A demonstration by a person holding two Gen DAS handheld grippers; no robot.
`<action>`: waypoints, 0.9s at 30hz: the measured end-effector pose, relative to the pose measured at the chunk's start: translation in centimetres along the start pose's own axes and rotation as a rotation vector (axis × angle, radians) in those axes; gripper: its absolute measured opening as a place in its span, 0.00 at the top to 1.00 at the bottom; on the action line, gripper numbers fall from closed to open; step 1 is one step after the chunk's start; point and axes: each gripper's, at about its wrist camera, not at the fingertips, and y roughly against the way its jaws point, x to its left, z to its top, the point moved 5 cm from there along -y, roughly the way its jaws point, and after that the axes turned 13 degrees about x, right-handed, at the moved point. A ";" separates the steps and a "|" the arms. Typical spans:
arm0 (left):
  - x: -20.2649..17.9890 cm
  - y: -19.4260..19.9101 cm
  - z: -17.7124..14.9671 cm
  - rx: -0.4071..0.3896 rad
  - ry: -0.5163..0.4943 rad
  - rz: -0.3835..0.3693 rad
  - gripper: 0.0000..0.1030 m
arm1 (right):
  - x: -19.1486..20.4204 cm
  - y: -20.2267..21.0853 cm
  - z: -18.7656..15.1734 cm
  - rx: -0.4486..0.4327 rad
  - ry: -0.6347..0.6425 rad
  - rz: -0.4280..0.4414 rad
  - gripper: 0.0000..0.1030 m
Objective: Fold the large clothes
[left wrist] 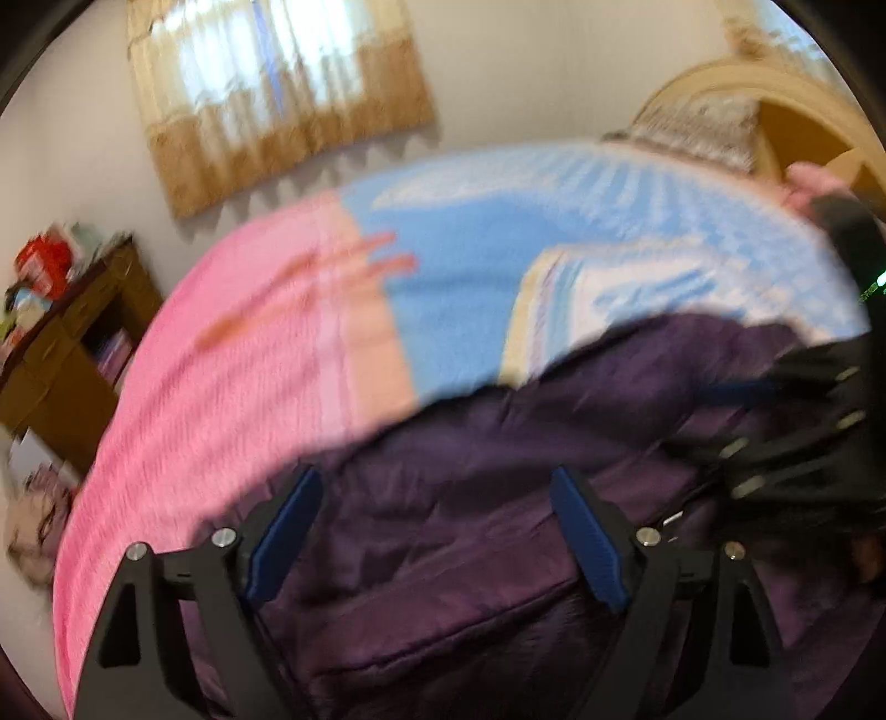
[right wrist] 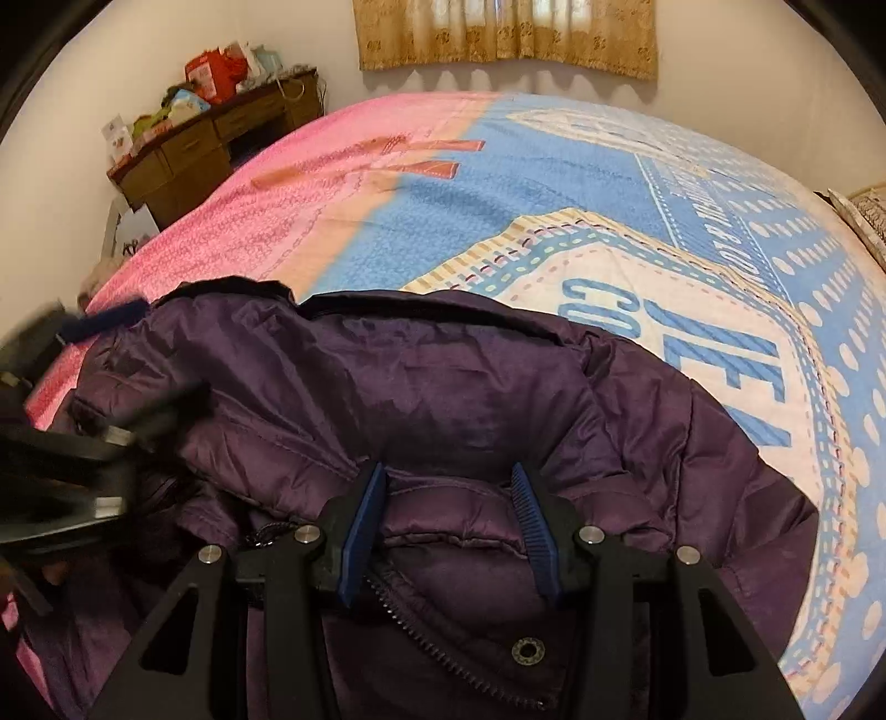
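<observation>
— Between the blue pads of the right gripper (right wrist: 447, 531), what do you see?

— A puffy ridge of the purple jacket (right wrist: 443, 399), beside its zipper (right wrist: 437, 637) and a metal snap (right wrist: 527, 651). The jaws stand half spread around that ridge; the padding bulges up between them, but I cannot tell whether the pads press on it.

— And the left gripper (left wrist: 437, 531)?

— Spread wide over the jacket's purple cloth, nothing pinched. Its view is blurred, so finer detail is lost. The right tool shows at that view's right edge, close by.

— Where does the jacket lie?

— Crumpled on the near part of the bed, on a bedspread (right wrist: 554, 183) that is pink on one side and blue with a cream lettered panel on the other. Its dark collar edge faces the far side of the bed.

— Farther out?

— A wooden desk (right wrist: 194, 149) heaped with clutter against the wall, and a tan curtain (right wrist: 506, 33) over the window.

— Which step is this, then?

— I judge it a regrip partway through a fold: neither tool has a sure hold. Next, each needs to close on a clean edge, not on loose padding, and keep the slippery shell from sliding as the panel is drawn across.
</observation>
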 end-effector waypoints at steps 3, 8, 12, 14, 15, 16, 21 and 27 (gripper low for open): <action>0.8 -2.3 -1.2 0.042 0.065 -0.008 0.03 | -0.1 -0.3 0.0 -0.030 -0.016 -0.009 0.52; 1.6 -3.8 -1.2 0.083 0.118 -0.048 0.00 | -0.3 -1.0 0.3 -0.026 -0.030 0.014 0.52; 1.4 -4.2 -1.2 0.097 0.129 -0.056 0.00 | -0.1 -1.2 0.3 -0.025 -0.022 0.000 0.52; 1.4 -4.5 -1.2 0.108 0.130 -0.057 0.00 | 0.1 -1.3 0.3 -0.023 -0.017 -0.012 0.52; 1.4 -4.4 -1.3 0.111 0.131 -0.060 0.00 | 0.1 -1.3 0.3 -0.022 -0.015 -0.015 0.52; 1.4 -4.4 -1.3 0.114 0.133 -0.063 0.00 | 0.1 -1.4 0.4 -0.021 -0.013 -0.019 0.52; 1.4 -4.4 -1.4 0.118 0.133 -0.060 0.00 | 0.2 -1.4 0.4 -0.018 -0.007 -0.030 0.52; 1.5 -4.4 -1.4 0.116 0.133 -0.059 0.00 | 0.2 -1.4 0.3 -0.018 -0.007 -0.030 0.52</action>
